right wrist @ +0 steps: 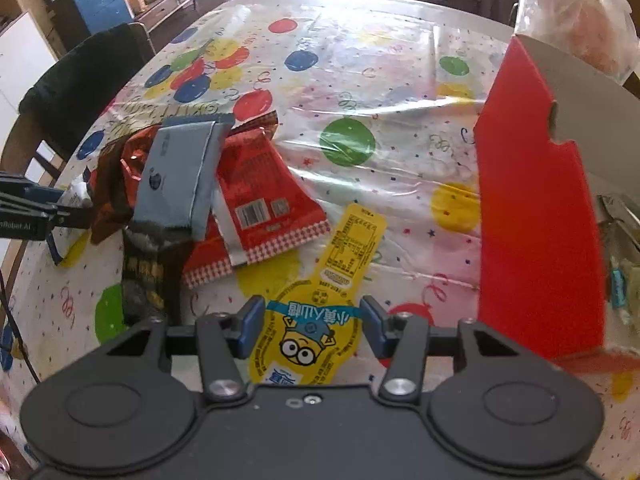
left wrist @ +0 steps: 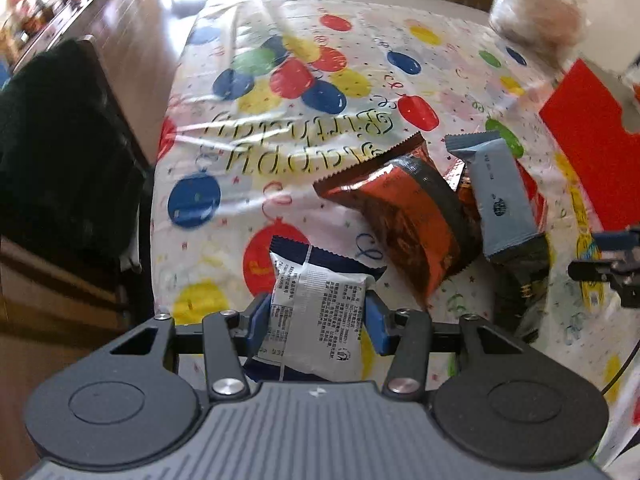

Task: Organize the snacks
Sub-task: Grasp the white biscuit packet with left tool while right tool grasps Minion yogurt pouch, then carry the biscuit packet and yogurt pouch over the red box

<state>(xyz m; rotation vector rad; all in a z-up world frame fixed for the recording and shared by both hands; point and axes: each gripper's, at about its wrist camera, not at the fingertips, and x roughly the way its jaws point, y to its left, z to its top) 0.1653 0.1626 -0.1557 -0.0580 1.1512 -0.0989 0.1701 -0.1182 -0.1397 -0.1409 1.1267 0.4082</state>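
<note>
In the left wrist view my left gripper has its blue pads on both sides of a silver and navy snack packet, shut on it just above the tablecloth. Beyond lie a copper-red foil bag and a grey-blue bar wrapper. In the right wrist view my right gripper straddles a yellow minion snack pack lying on the table, pads open beside it. A pile with a red packet, the grey-blue wrapper and a dark packet lies at the left.
A red cardboard box stands open at the right, with packets inside; it also shows in the left wrist view. A plastic bag sits behind it. A dark chair stands at the table's left edge. The birthday tablecloth covers the table.
</note>
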